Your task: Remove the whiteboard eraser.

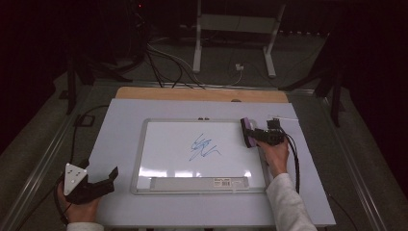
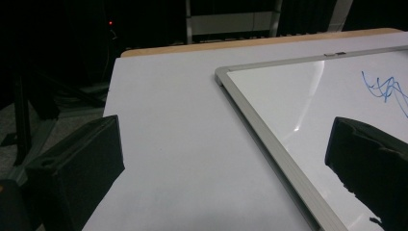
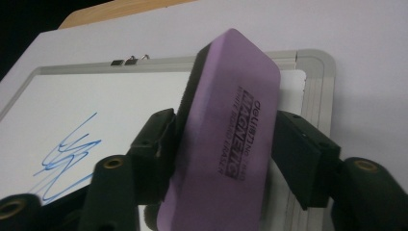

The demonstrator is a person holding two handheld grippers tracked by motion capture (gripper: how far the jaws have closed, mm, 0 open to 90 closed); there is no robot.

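A purple whiteboard eraser [image 1: 248, 132] hangs tilted over the right edge of a framed whiteboard [image 1: 140, 159], with my right gripper [image 1: 256, 136] shut on it. In the right gripper view both black pads press the long sides of the eraser [image 3: 231, 130], whose printed face is turned toward the camera. A blue marker scribble [image 1: 203, 147] sits mid-board, to the left of the eraser, and appears again as the scribble [image 3: 67, 154] beyond the jaws. My left gripper [image 1: 101, 169] rests open near the table's front left corner, its jaws apart with nothing between them.
The whiteboard lies on a pale table top [image 1: 120, 120] with a wooden strip [image 1: 202, 94] along the far edge. A tray [image 1: 192, 183] runs along the board's near edge. Cables and a white stand [image 1: 231, 29] occupy the dark floor beyond.
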